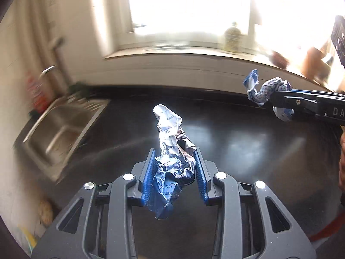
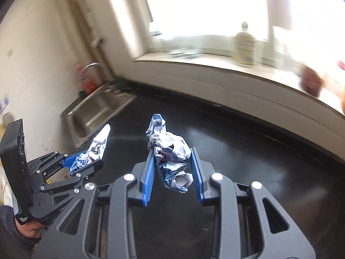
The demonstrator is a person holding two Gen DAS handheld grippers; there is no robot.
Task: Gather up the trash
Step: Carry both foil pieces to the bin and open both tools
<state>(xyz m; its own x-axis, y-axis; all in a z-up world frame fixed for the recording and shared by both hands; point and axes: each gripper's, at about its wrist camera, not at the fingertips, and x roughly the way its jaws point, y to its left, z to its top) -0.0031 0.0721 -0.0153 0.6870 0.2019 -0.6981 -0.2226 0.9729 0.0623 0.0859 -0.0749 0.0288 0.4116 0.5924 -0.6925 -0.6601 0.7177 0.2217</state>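
My left gripper (image 1: 175, 158) is shut on a crumpled blue-and-silver foil wrapper (image 1: 170, 149) and holds it above the black countertop (image 1: 237, 151). My right gripper (image 2: 172, 156) is shut on a second crumpled blue-and-silver wrapper (image 2: 171, 155), also held above the counter. In the left wrist view the right gripper (image 1: 272, 100) comes in from the right with its wrapper (image 1: 262, 90). In the right wrist view the left gripper (image 2: 83, 161) is at the lower left with its wrapper (image 2: 97, 149).
A steel sink (image 1: 60, 133) with a tap (image 1: 48, 70) lies at the counter's left end; it also shows in the right wrist view (image 2: 94, 110). A bottle (image 2: 244, 45) stands on the windowsill (image 2: 215, 62) behind the counter. A red bottle (image 2: 86, 79) stands by the tap.
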